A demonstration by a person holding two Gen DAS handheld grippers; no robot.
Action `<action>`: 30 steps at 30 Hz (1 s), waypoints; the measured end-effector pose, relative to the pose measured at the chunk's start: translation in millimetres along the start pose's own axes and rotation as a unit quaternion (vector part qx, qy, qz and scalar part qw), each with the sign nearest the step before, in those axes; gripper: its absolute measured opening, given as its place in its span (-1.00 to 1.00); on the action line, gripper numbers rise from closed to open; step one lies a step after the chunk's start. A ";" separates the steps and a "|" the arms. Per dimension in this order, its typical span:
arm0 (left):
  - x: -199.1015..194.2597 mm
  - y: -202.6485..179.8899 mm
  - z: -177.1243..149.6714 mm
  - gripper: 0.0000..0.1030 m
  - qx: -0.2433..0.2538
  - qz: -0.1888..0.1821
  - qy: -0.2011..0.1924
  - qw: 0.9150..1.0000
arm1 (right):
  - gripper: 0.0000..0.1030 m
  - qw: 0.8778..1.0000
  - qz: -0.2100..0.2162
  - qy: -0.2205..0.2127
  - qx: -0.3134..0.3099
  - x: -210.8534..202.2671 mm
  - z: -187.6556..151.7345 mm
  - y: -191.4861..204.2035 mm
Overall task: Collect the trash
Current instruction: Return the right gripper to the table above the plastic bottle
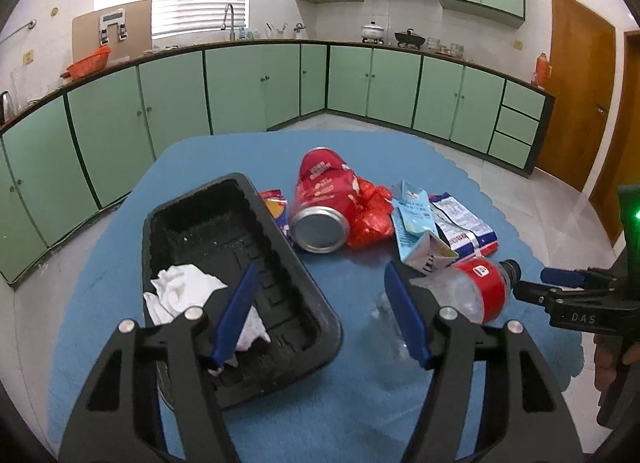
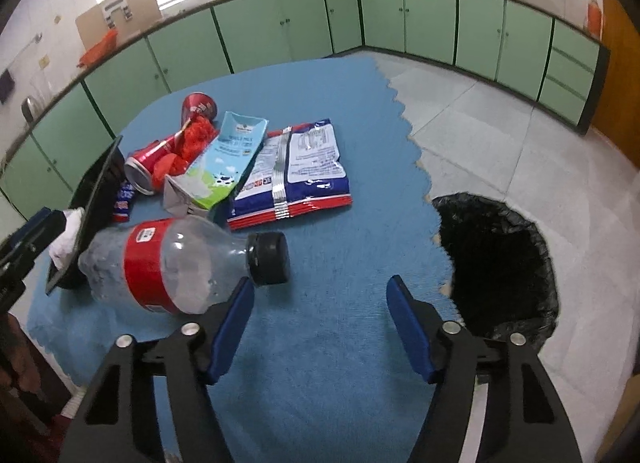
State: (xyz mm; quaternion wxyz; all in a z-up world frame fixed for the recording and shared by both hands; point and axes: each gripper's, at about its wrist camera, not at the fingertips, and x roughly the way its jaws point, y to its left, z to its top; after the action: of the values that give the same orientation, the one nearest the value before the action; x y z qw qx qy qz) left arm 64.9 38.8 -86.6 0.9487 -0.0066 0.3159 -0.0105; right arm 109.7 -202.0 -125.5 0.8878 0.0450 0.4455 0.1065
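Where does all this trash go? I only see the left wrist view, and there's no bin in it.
Observer: The right wrist view shows a bin lined with a black bag on the floor, just past the table's edge.
Operator: Is anything in it?
Observer: Its inside looks dark; I cannot tell.
Operator: What is the right gripper doing?
Observer: The right gripper is open and empty, with the plastic bottle lying just beyond its left finger, black cap pointing toward the bin.
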 end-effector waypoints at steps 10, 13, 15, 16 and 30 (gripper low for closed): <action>4.0 19.3 7.1 0.24 -0.028 0.018 -0.003 0.999 | 0.22 0.994 0.004 0.012 -0.106 12.3 5.9 24.9; 7.6 20.3 6.9 0.24 -0.027 0.022 0.000 0.999 | 0.21 0.993 0.007 0.013 -0.119 18.7 8.4 27.8; 8.9 21.7 7.4 0.24 -0.029 0.024 0.002 0.999 | 0.20 0.993 0.010 0.017 -0.118 22.7 9.6 27.5; 9.4 22.4 7.3 0.24 -0.031 0.026 0.002 0.999 | 0.17 0.993 0.015 0.018 -0.114 23.2 9.2 26.4; 11.0 13.9 -3.1 0.24 -0.003 0.020 0.023 1.000 | 0.13 0.997 0.031 0.008 -0.071 -2.9 8.7 21.8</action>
State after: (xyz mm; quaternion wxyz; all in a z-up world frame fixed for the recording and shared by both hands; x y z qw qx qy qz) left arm 72.1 52.4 -96.0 0.9411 -0.0032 0.3380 0.0093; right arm 111.7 -181.4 -114.2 0.8814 -0.0053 0.4425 0.1652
